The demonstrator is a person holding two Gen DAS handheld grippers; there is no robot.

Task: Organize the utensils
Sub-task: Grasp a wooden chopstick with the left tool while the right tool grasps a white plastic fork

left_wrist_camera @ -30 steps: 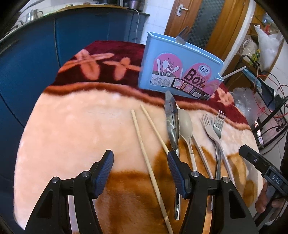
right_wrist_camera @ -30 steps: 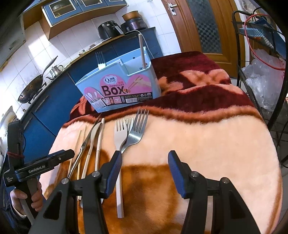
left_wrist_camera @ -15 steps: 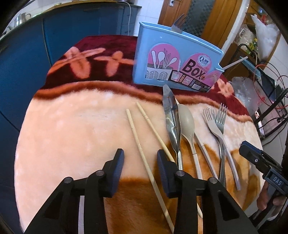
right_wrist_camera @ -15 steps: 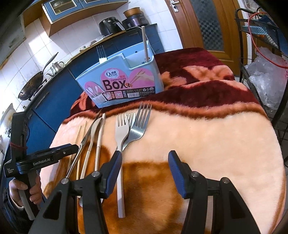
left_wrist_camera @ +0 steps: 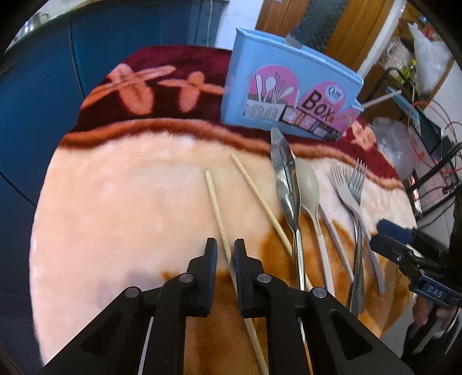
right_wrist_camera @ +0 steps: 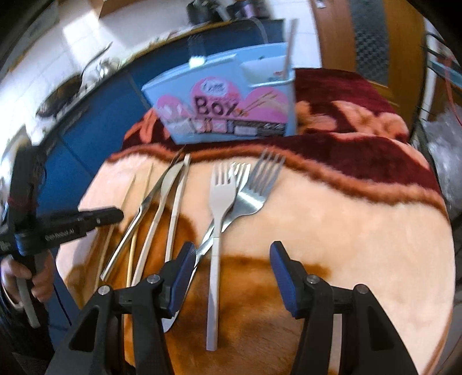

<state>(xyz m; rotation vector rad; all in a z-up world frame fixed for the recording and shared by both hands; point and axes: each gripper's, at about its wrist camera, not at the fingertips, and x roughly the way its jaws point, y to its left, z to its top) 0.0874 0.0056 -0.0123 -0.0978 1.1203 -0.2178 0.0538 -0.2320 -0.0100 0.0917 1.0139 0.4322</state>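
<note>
My left gripper [left_wrist_camera: 225, 250] is shut on the left wooden chopstick [left_wrist_camera: 216, 207], which lies on the blanket. A second chopstick [left_wrist_camera: 260, 202], a steel knife [left_wrist_camera: 284, 184], a beige spoon [left_wrist_camera: 309, 187] and forks [left_wrist_camera: 353, 190] lie to its right. The blue utensil box [left_wrist_camera: 288, 95] stands behind them with a fork and a stick in it. My right gripper [right_wrist_camera: 231, 256] is open above the beige fork [right_wrist_camera: 216, 230], with a steel fork [right_wrist_camera: 254, 190] beside it. The left gripper also shows in the right wrist view [right_wrist_camera: 115, 215].
A peach, brown and dark red blanket [left_wrist_camera: 130, 202] covers the round table. Blue kitchen cabinets [left_wrist_camera: 57, 72] stand behind and to the left. A wooden door [left_wrist_camera: 332, 26] and a wire rack [left_wrist_camera: 433, 161] with bags are to the right.
My left gripper has closed from wide open onto the left chopstick. My right gripper has moved forward and left, over the forks, and stays open.
</note>
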